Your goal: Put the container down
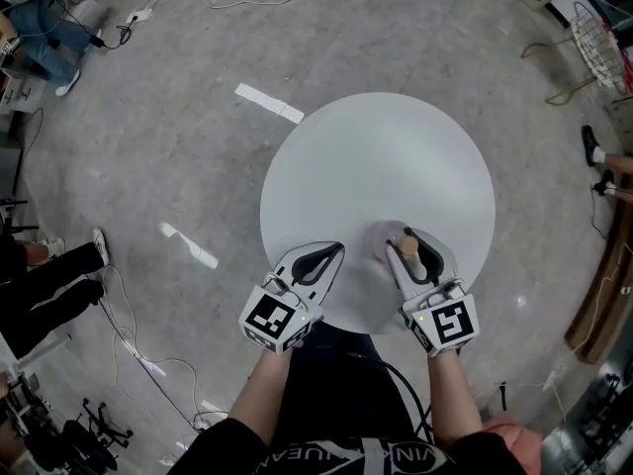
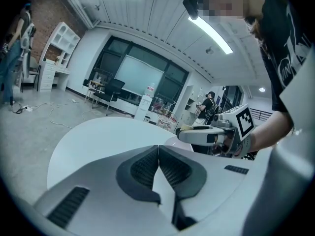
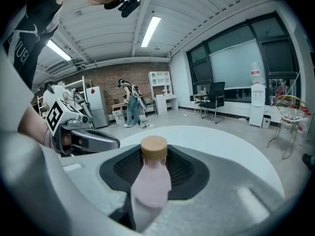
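The container (image 3: 149,183), a pink capped bottle, is clamped in the half-open right tongs (image 1: 420,245) over the table (image 1: 376,146), near its front edge. The left tongs (image 1: 318,257) are closed and empty. The base should be seated flat before release.

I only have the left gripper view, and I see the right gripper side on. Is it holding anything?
Observer: Yes. The right gripper is shut on a pale pink bottle.
Operator: Which part is clamped?
Observer: Its body. The tan cap points toward the jaw tips.
Operator: Where is it relative to the table?
Observer: In the head view it is over the near part of the round table, on the person's side.
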Tool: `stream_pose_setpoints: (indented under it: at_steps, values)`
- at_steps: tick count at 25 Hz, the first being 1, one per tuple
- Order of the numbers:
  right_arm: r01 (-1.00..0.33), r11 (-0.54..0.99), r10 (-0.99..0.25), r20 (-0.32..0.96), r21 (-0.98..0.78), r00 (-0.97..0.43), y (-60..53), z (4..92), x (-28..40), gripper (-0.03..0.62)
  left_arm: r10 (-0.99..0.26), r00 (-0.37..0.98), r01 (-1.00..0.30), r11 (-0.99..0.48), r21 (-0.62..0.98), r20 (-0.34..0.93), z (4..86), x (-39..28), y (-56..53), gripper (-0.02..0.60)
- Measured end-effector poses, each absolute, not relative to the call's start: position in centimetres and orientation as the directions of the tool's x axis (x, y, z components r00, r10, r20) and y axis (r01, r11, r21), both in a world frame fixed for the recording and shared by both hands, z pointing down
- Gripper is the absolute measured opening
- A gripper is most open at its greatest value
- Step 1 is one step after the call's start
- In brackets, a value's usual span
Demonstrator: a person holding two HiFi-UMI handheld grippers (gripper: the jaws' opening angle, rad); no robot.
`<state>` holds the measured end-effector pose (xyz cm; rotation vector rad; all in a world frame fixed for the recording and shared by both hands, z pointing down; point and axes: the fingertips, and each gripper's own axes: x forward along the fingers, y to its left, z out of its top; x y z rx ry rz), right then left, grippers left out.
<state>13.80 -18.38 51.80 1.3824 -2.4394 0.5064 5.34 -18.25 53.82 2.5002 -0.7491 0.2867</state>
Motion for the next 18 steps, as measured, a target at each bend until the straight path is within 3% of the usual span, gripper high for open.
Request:
stream_pose_setpoints:
  at_steps: [18]
  values:
    - [-0.849,0.517,-0.743,0.436,-0.11,-0.508,-18.1,52.7,13.43,0.141,-0.474,0.816,-0.577,-0.698,0.425,0.329,53.93,5.08,-18.38,0.014]
